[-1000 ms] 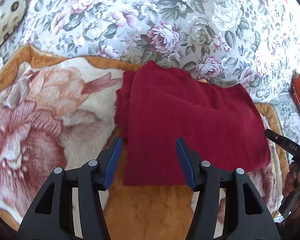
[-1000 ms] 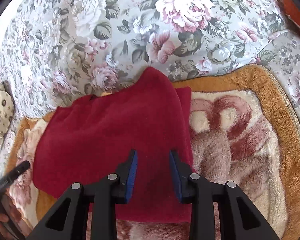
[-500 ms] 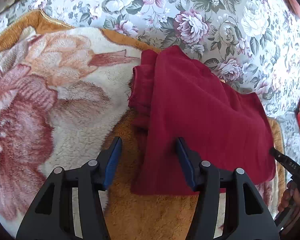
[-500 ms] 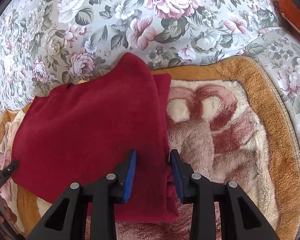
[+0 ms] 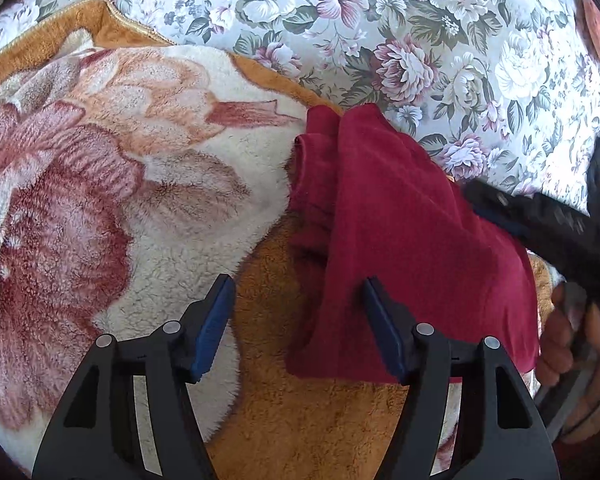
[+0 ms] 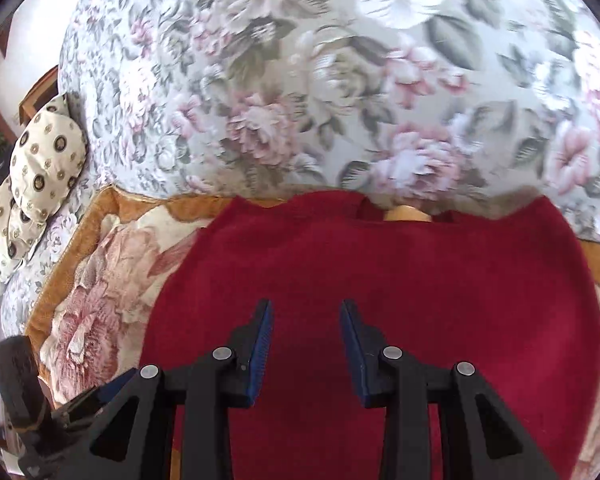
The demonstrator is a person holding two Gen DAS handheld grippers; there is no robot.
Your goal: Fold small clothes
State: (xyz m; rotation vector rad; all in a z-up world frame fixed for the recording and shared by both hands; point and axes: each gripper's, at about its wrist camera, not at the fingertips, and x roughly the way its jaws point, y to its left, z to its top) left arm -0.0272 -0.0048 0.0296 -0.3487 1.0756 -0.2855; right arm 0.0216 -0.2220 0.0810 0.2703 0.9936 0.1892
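A dark red garment (image 5: pixel 412 248) lies folded on a plush orange and cream blanket (image 5: pixel 100 216). My left gripper (image 5: pixel 300 316) is open and empty, its fingers straddling the garment's near left edge. In the right wrist view the garment (image 6: pixel 380 280) fills the lower middle. My right gripper (image 6: pixel 306 340) is open and empty, held just above the cloth's middle. The right gripper also shows in the left wrist view (image 5: pixel 532 216), reaching over the garment's right side.
A floral bedspread (image 5: pixel 380 32) lies beyond the blanket. A cream patterned pillow (image 6: pixel 32 192) sits at far left in the right wrist view. The left gripper's body (image 6: pixel 24 392) shows at that view's lower left.
My left gripper has shifted left, so the garment's left edge now lies between its fingers. My right gripper has swung left from the garment's right edge to over its middle.
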